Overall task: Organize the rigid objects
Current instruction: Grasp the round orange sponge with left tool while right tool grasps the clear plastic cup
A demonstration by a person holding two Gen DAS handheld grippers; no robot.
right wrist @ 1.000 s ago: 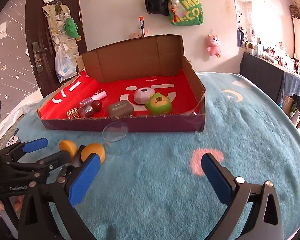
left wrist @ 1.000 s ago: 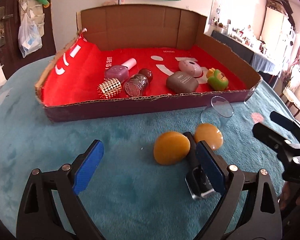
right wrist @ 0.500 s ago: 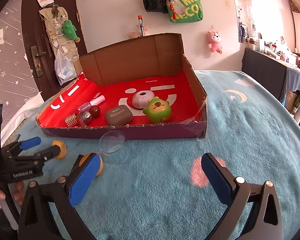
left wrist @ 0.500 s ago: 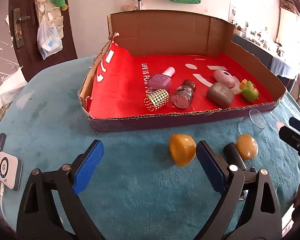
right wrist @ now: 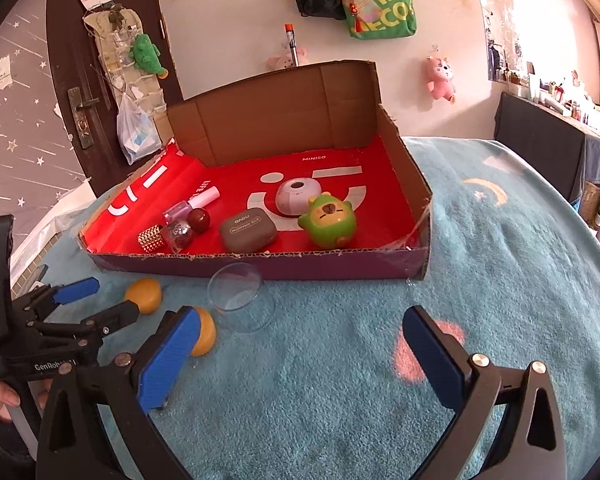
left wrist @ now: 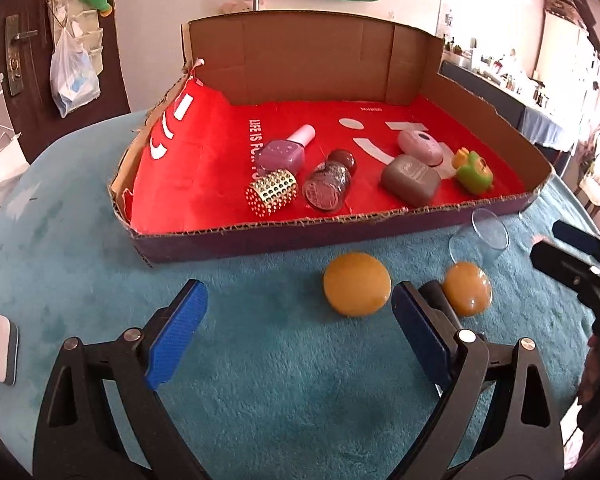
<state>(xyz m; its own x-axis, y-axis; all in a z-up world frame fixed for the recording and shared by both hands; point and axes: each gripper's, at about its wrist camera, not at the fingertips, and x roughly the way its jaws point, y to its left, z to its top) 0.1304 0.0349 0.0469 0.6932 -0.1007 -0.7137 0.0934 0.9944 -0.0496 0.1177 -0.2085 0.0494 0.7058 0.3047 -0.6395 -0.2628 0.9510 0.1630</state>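
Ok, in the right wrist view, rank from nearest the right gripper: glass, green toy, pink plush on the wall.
1. Glass: on the blanket, left of the right gripper.
2. Green toy: inside the box, front right.
3. Pink plush: on the far wall.

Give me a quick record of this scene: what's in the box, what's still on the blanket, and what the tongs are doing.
box: cardboard box, red lining
in box: nail polish, glitter jar, grey case, green toy
on blanket: two yellow discs, clear cup
left tongs: open, empty
right tongs: open, empty
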